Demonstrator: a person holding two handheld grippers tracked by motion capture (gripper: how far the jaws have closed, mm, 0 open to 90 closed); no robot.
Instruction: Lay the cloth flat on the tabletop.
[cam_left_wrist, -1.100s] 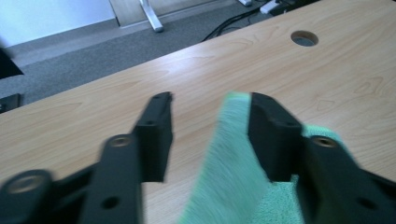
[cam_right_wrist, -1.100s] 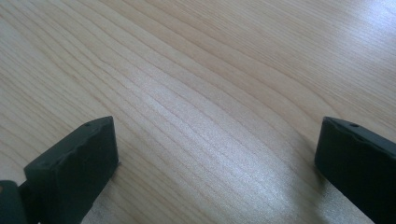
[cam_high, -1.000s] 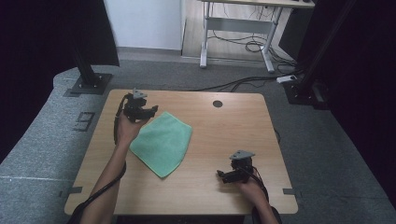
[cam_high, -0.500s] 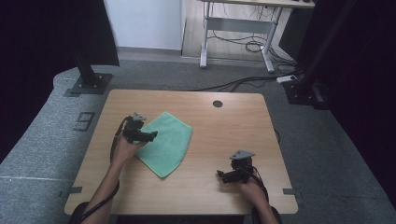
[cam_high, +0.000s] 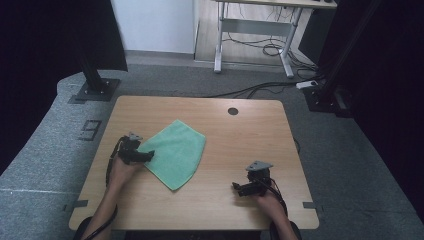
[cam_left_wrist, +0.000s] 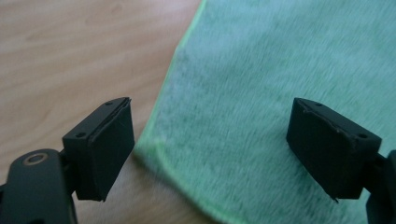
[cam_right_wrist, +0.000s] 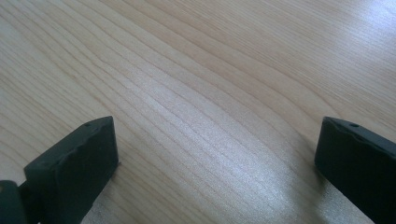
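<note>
A green cloth (cam_high: 176, 150) lies flat on the wooden table (cam_high: 250, 130), turned like a diamond. My left gripper (cam_high: 150, 156) is low at the cloth's left corner, pointing right. In the left gripper view the cloth (cam_left_wrist: 261, 84) spreads under and between the jaws of the left gripper (cam_left_wrist: 210, 154), its light-green hem curving past the left pad. The jaws have just been opening wider, stand open, and neither pad presses on the fabric. My right gripper (cam_high: 235, 187) rests near the table's front right and points left. It is open (cam_right_wrist: 215, 163) over bare wood (cam_right_wrist: 210, 84).
A round cable hole (cam_high: 233, 111) sits near the table's far edge. Black stand bases (cam_high: 92, 90) flank the table on the grey floor. A white desk frame (cam_high: 252, 30) and cables lie beyond.
My left hand has come down and toward the person, from above the cloth's far left edge to its left corner. The right hand has stayed put.
</note>
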